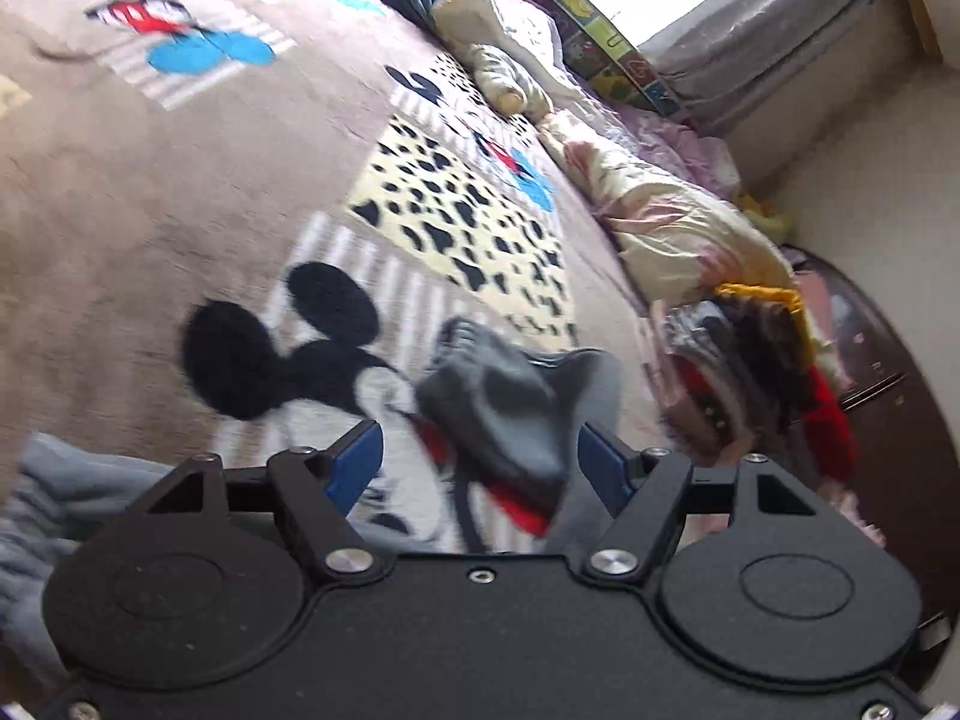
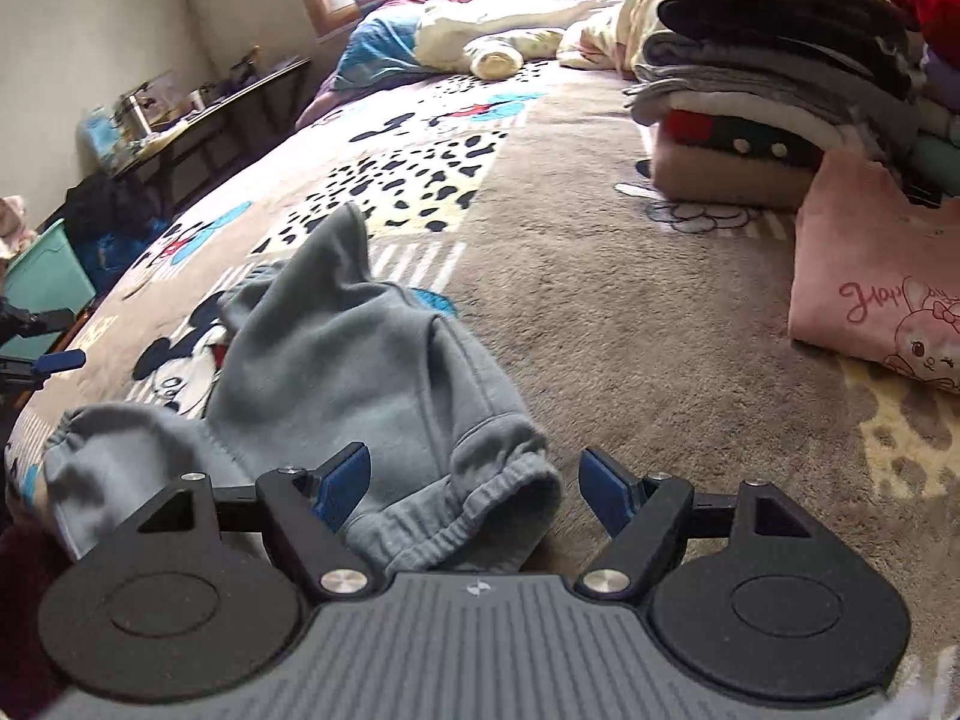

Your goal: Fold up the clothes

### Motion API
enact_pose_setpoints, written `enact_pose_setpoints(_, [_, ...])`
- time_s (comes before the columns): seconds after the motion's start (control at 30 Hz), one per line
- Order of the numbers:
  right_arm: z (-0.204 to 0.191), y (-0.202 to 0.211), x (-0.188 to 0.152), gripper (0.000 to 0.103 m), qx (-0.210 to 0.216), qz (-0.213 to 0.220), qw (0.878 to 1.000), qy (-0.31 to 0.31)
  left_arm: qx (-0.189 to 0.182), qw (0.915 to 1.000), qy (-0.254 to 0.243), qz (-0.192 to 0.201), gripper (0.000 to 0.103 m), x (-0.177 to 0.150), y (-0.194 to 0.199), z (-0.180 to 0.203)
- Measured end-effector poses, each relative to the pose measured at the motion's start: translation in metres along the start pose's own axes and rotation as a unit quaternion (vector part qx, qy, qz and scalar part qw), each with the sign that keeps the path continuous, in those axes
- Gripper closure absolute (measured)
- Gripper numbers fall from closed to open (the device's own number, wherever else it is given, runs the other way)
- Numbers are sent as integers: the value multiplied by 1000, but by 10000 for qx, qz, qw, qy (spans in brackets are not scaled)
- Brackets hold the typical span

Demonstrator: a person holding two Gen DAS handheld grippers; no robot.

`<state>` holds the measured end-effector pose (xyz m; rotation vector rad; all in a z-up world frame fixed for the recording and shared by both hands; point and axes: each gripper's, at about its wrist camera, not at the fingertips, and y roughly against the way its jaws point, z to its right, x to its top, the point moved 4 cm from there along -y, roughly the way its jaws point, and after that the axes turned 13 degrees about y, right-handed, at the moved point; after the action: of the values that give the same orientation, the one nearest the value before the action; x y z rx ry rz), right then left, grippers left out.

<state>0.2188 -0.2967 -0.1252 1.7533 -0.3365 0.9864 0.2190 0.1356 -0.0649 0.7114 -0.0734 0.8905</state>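
Grey-blue sweatpants (image 2: 360, 372) lie crumpled on the Mickey Mouse blanket (image 2: 570, 276). One cuffed leg end (image 2: 504, 498) lies between the open jaws of my right gripper (image 2: 474, 486). In the left wrist view a grey part of the garment (image 1: 504, 414) sits blurred between the wide-open blue pads of my left gripper (image 1: 480, 468), and more grey cloth (image 1: 60, 492) lies at the lower left. The left gripper's blue pad shows in the right wrist view (image 2: 60, 360) at the far left edge.
A tall stack of folded clothes (image 2: 774, 60) stands at the back right, with a folded pink shirt (image 2: 882, 282) in front of it. Pale bedding and pillows (image 2: 510, 30) lie along the headboard. A teal bin (image 2: 42, 276) and a dark table (image 2: 198, 114) stand left of the bed.
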Motion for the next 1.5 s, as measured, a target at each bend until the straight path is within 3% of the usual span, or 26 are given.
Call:
enact_pose_setpoints(0.1, [8,-15,-2,27,-81,30,9998,-157,-352,9974,543,-320,30,12,-38,21])
enact_pose_setpoints(0.17, [12,-22,-4,27,-163,34,9996,-243,-125,9962,766,-389,30,24,-67,31])
enact_pose_setpoints(0.3, [15,-34,-12,27,-180,107,9993,-311,734,9966,228,-295,30,43,-123,37])
enact_pose_setpoints(0.43, [17,-39,-16,27,8,264,9987,-428,1464,9859,-516,-626,31,54,-178,36])
enact_pose_setpoints(0.47, [17,-40,-17,28,46,292,9986,-448,1579,9812,-780,-785,35,52,-191,36])
enact_pose_setpoints(0.5, [17,-40,-16,32,147,303,9983,-468,1579,9779,-1001,-939,47,50,-202,35])
enact_pose_setpoints(0.53, [15,-40,-14,45,285,304,9979,-488,1703,9715,-1353,-939,69,47,-207,37])
enact_pose_setpoints(0.57, [13,-41,-13,55,352,286,9980,-438,1821,9639,-1702,-939,76,44,-213,40])
enact_pose_setpoints(0.6, [11,-42,-12,67,318,264,9986,-323,1758,9598,-1981,-934,77,43,-214,44])
enact_pose_setpoints(0.67, [12,-41,-10,74,275,298,9989,-235,1530,9628,-2075,-813,79,47,-201,47])
enact_pose_setpoints(0.87, [19,-14,-7,81,167,658,9967,-444,956,9781,-1838,-182,80,82,-116,40])
enact_pose_setpoints(1.07, [11,-5,16,82,258,874,9944,-536,1157,9761,-1801,379,80,123,-53,20])
enact_pose_setpoints(1.23, [-5,-15,59,83,149,867,9961,-4,1409,9676,-2020,554,80,128,-44,9])
enact_pose_setpoints(1.47, [10,-59,131,84,-164,456,9980,407,1403,9713,-1719,856,80,152,-55,-10])
enact_pose_setpoints(1.5, [14,-68,141,84,-201,364,9983,397,1649,9670,-1747,853,79,154,-65,-17])
